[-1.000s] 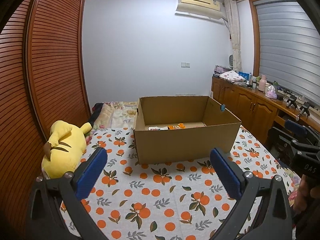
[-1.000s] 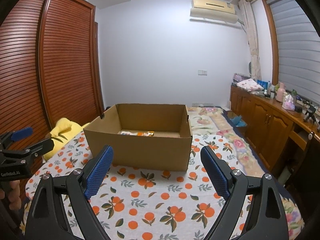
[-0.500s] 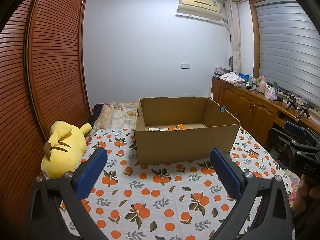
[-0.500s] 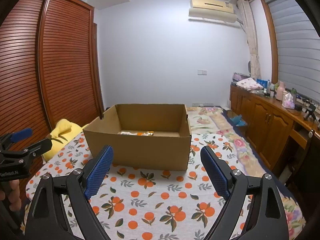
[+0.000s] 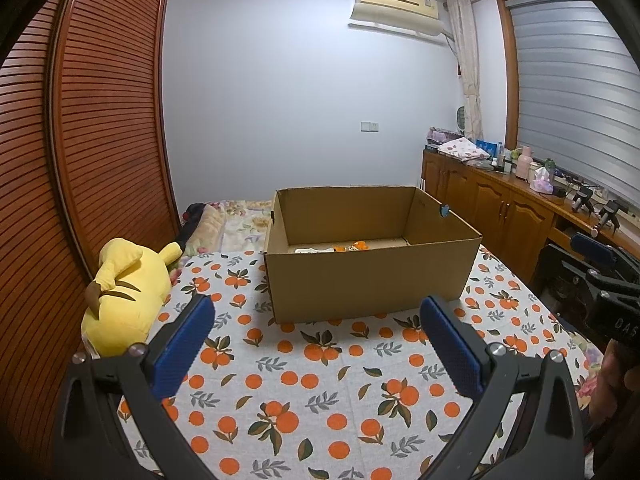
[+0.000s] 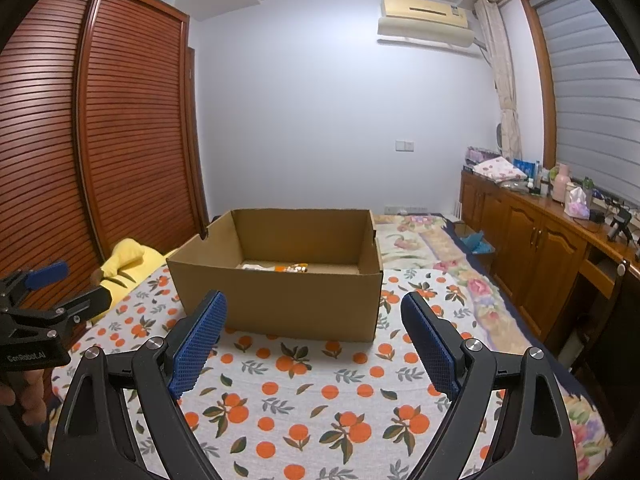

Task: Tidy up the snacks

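Observation:
An open cardboard box (image 5: 372, 280) stands on a bed with an orange-print cloth (image 5: 320, 380). Snack packets (image 5: 348, 246), white and orange, lie on its floor; they also show in the right wrist view (image 6: 288, 268). My left gripper (image 5: 316, 312) is open and empty, held above the cloth in front of the box. My right gripper (image 6: 314, 308) is open and empty, also in front of the box (image 6: 280, 300). Each gripper shows at the edge of the other's view: the right one (image 5: 600, 264) and the left one (image 6: 44, 284).
A yellow plush toy (image 5: 124, 292) lies left of the box against a slatted wooden wardrobe (image 5: 80, 160). A wooden cabinet (image 5: 500, 212) with bottles and clutter runs along the right wall. A floral quilt (image 6: 432, 240) covers the bed beyond the box.
Both views have risen slightly, so the box sits a little lower in frame. Both grippers stay open and empty.

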